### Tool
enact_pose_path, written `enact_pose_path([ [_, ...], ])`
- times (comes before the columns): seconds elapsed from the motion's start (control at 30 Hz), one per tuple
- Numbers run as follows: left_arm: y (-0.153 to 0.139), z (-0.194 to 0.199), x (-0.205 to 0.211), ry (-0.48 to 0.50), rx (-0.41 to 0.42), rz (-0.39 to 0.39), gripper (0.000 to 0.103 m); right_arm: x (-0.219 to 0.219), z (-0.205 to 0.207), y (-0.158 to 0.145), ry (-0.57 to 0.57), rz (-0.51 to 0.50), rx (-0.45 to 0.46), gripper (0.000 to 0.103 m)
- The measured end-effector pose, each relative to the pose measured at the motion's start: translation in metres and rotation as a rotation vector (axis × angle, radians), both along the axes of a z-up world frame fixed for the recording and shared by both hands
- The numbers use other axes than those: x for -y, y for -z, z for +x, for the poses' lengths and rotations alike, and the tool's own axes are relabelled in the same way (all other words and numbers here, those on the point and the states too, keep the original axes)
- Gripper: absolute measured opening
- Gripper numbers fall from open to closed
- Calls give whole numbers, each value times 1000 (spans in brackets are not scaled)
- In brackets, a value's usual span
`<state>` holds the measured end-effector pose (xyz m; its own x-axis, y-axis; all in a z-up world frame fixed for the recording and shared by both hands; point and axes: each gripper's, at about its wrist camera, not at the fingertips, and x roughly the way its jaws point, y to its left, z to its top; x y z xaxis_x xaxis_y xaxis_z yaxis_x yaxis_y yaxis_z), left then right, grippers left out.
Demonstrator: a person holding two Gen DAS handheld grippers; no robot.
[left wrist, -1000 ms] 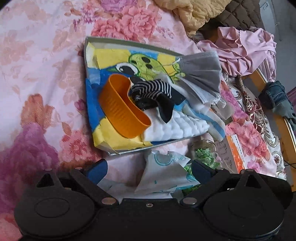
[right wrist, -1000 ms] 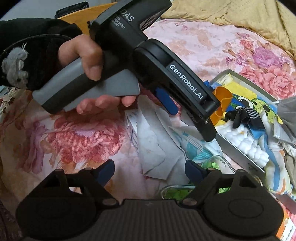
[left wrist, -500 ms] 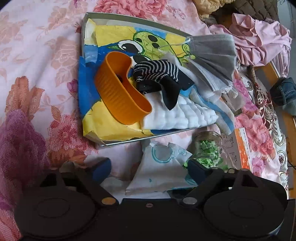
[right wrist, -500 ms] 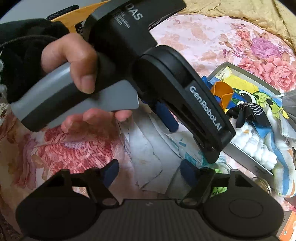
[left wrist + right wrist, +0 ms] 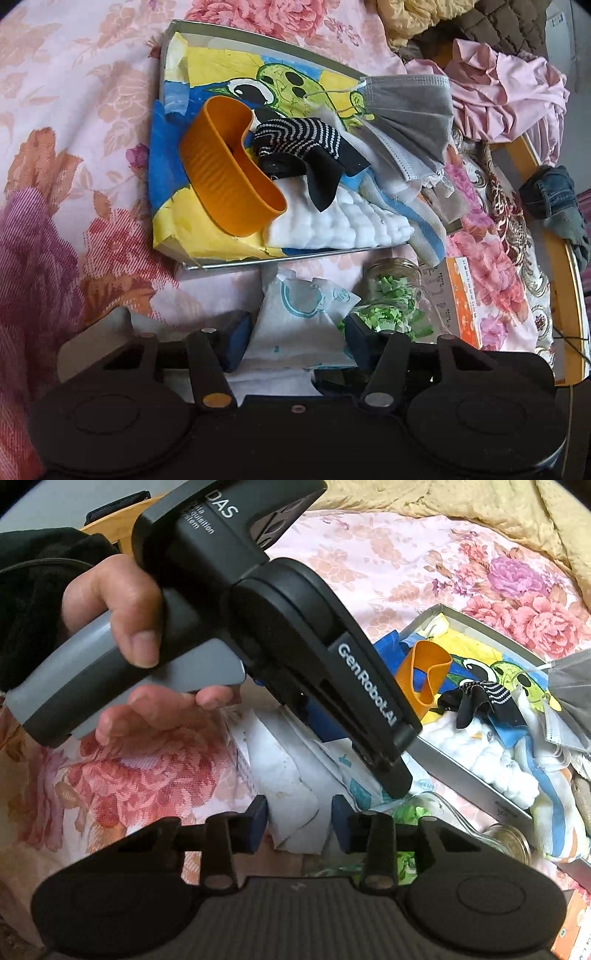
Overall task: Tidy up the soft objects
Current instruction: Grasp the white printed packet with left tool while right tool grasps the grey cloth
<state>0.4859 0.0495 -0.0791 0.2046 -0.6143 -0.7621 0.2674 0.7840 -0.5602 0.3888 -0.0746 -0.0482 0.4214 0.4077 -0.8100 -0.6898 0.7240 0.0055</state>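
Note:
A white soft packet with a teal print lies crumpled on the flowered bedspread, just in front of the tray. My left gripper straddles it with its jaws closing, the blue pads at the packet's two edges. In the right wrist view a hand holds that left gripper, tip down on the packet. My right gripper is closing too, with the white fabric between its pads. The tray holds an orange sleeve, a striped sock, a grey mask and white padding.
A glass jar of green scraps lies right of the packet, beside an orange and white booklet. Pink clothing, a denim piece and a yellow blanket lie at the far right. A wooden bed edge runs down the right side.
Both pairs of jaws have narrowed around the white packet. The left gripper has tipped a little lower over it, and the tray sits nearer in its view.

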Motion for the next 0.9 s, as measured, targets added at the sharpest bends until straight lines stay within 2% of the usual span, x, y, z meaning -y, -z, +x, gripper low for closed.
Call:
enact_pose_path([
  [0.17,-3,-5,-9,-44,15,-30,51,7,-8,-1,-5,12,10,33],
  [0.43,-16,-15,-16,-92,43,-14,48,16,-17,1,-2,53,6,24],
  [0.67,-23,-25,-25,-122,77,-25,42,17,-30,-2,-10,73,43,3],
  [0.77,-26,-33,-28,-124,118,-37,39,16,-30,-6,-9,88,63,3],
  [0.9,-30,-37,-38,-149,120,-69,36,17,-32,-10,-5,100,92,3],
])
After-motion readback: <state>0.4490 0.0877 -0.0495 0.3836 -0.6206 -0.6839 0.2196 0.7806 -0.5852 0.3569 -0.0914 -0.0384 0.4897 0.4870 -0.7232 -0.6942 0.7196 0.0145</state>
